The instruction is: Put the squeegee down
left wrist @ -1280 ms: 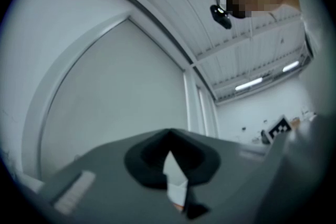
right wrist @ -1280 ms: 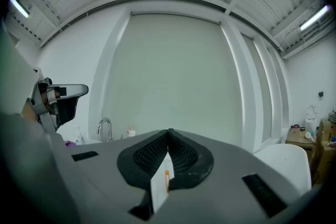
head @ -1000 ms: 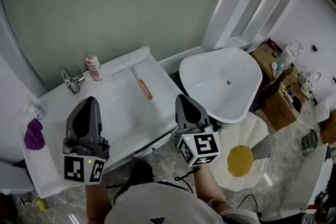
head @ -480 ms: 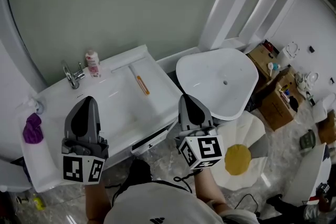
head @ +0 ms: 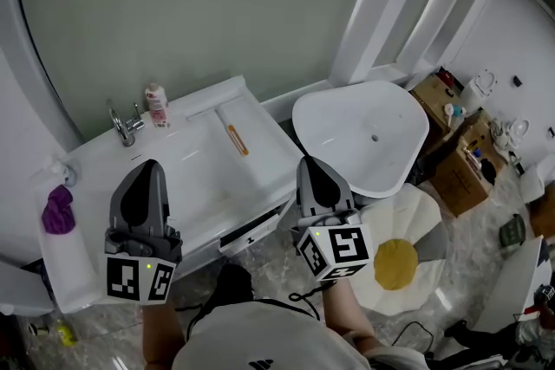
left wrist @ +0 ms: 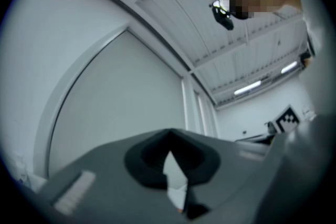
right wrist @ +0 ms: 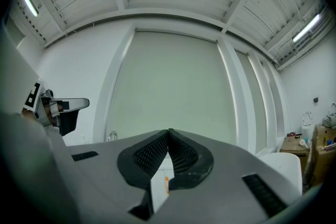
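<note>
Two grippers, left gripper point(head: 147, 173) and right gripper point(head: 314, 173), each with fingers pressed together on nothing, hover over a white surface point(head: 91, 173) where one squeegee point(head: 237, 140), slim and orange, lies beyond and between the fingers.

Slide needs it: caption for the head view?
Shut, empty left gripper and right gripper held at the white washbasin.

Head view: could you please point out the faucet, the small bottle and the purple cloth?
faucet point(head: 126, 126), head view, its chrome body
small bottle point(head: 156, 107), head view, its middle
purple cloth point(head: 58, 210), head view, its centre
</note>
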A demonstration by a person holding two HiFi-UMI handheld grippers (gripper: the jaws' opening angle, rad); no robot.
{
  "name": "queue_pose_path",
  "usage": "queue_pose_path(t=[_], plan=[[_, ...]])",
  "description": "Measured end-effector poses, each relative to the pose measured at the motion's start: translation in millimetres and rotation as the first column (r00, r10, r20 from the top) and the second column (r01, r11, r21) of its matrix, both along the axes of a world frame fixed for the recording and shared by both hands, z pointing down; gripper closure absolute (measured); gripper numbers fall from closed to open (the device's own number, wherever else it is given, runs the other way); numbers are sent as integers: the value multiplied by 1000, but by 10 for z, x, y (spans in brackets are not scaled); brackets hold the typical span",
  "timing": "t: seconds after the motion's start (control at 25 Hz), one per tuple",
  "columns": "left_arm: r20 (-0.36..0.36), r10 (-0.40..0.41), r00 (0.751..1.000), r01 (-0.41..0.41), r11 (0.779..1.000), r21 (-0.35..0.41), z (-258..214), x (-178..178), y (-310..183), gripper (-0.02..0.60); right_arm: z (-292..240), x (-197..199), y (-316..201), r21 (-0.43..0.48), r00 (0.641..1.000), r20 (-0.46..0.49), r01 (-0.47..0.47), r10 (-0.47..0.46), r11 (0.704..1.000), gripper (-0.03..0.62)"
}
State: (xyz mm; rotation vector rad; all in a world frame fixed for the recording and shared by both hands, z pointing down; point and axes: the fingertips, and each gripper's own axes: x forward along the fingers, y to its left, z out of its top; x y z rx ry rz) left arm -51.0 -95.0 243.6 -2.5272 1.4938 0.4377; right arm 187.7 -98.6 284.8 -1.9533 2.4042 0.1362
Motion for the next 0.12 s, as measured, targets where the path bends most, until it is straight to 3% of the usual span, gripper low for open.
queue_pose_path(t=[0.12], plan=[[2,2,1000,-2,1000,1,-9,16,33,574,-14,7,31,3,1000,1,1,-1,1000,592]])
